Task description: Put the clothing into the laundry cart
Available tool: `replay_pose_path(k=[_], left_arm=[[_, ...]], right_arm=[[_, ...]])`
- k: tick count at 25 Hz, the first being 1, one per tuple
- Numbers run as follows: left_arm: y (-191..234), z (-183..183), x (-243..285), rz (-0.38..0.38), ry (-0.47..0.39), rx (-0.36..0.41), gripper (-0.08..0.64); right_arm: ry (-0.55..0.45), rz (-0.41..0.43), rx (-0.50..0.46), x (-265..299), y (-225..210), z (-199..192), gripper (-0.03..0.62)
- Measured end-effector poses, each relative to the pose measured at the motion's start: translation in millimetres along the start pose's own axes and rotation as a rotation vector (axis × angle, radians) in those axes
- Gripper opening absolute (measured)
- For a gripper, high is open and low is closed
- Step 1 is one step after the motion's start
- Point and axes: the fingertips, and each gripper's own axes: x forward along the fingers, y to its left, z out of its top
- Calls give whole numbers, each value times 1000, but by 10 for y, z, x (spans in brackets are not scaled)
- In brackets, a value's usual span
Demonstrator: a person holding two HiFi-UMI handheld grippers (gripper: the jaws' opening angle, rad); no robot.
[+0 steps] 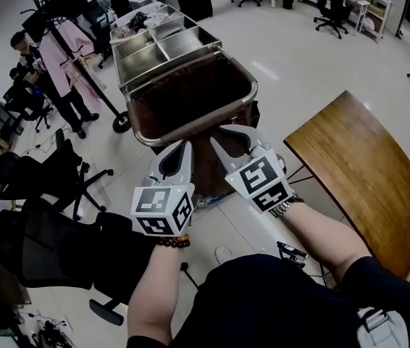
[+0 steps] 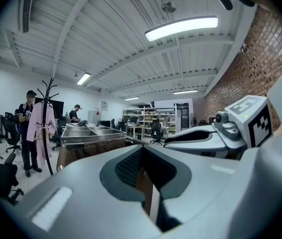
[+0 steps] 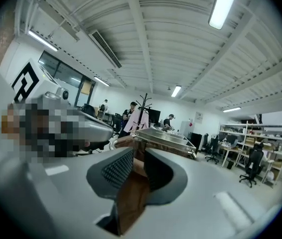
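Two grippers hold the brown clothing (image 1: 206, 171) in the middle of the frame. The left gripper (image 1: 178, 158) and the right gripper (image 1: 232, 147) are each pinched tight on it. It hangs at the near rim of the laundry cart (image 1: 253, 87). I think dropping it in is still left.

A brown garment (image 3: 127, 190) was pinched in two places, by the closed left tool (image 1: 183, 149) and the closed right tool (image 1: 221, 139), and hung at the near rim of the laundry cart (image 1: 253, 87). The wheeled, metal-framed cart showed a deep near bin, dark brown inside, and shallow steel trays (image 1: 167, 46) at its far end.
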Motion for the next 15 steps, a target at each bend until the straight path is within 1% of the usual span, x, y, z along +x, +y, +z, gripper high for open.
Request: replay_pose_path(k=[5, 10, 15], left_arm=[[-345, -76, -18, 24, 9, 16, 2], [-591, -98, -50, 44, 14, 43, 2], [-728, -97, -94, 60, 12, 51, 2]], right_arm=[[-30, 27, 16, -284, 22, -71, 39], [-58, 36, 22, -493, 31, -91, 2], [-69, 44, 20, -628, 46, -80, 1]])
